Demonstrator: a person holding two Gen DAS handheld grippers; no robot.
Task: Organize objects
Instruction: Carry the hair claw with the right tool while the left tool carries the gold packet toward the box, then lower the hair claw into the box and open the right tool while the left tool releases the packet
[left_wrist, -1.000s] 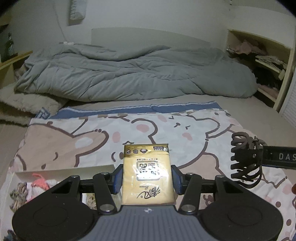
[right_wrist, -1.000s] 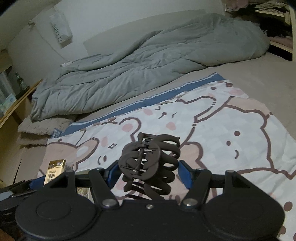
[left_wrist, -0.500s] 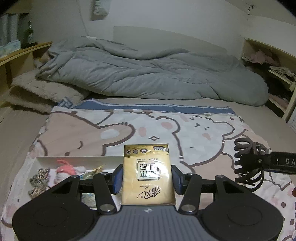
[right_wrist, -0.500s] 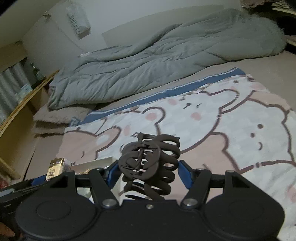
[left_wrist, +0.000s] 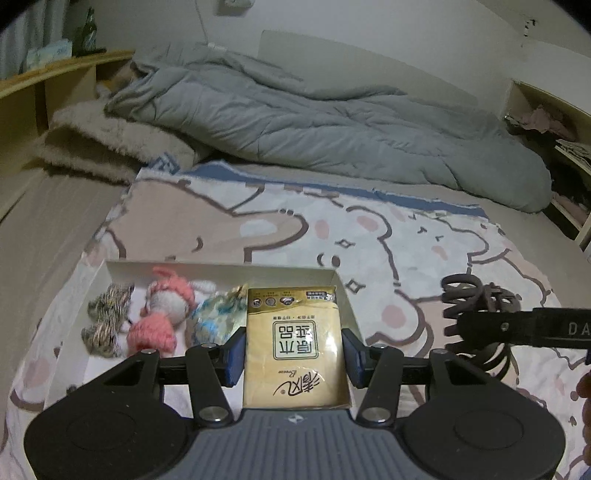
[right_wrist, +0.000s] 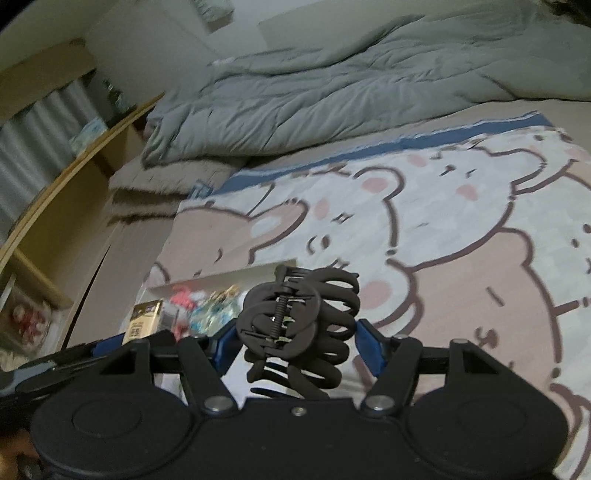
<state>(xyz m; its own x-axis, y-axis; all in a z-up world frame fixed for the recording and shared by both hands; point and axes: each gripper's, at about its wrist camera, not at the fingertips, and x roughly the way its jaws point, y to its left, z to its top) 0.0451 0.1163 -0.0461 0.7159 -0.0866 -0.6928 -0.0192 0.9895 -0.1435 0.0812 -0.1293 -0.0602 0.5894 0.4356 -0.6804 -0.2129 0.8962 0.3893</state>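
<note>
Knitted trinkets lay at the left of a shallow white box (left_wrist: 221, 266) on the bed: two striped yarn pieces (left_wrist: 105, 314), a pink and white knitted toy (left_wrist: 166, 306) just right of them, and a blue-green bundle (left_wrist: 212, 314) beside that. Above the box's right end, the left gripper (left_wrist: 293, 349) was closed on a yellow tissue pack (left_wrist: 293, 343), its blue pads pressing the pack's two long sides and the printed face turned to the camera. The box sat on a cartoon bear blanket (left_wrist: 369, 236), with a rumpled grey duvet (left_wrist: 295, 122) heaped along the far side and a fleecy folded blanket (left_wrist: 110, 147) at its left end. To the right of the box, hanging over the bear blanket, the right gripper (right_wrist: 295, 345) was clamped on a dark brown hair claw clip (right_wrist: 299, 328), its pads on the clip's two sides, its spring facing the camera and its curved teeth pointing right. From that gripper's own camera the box and the tissue pack showed low at the left, slightly blurred.
</note>
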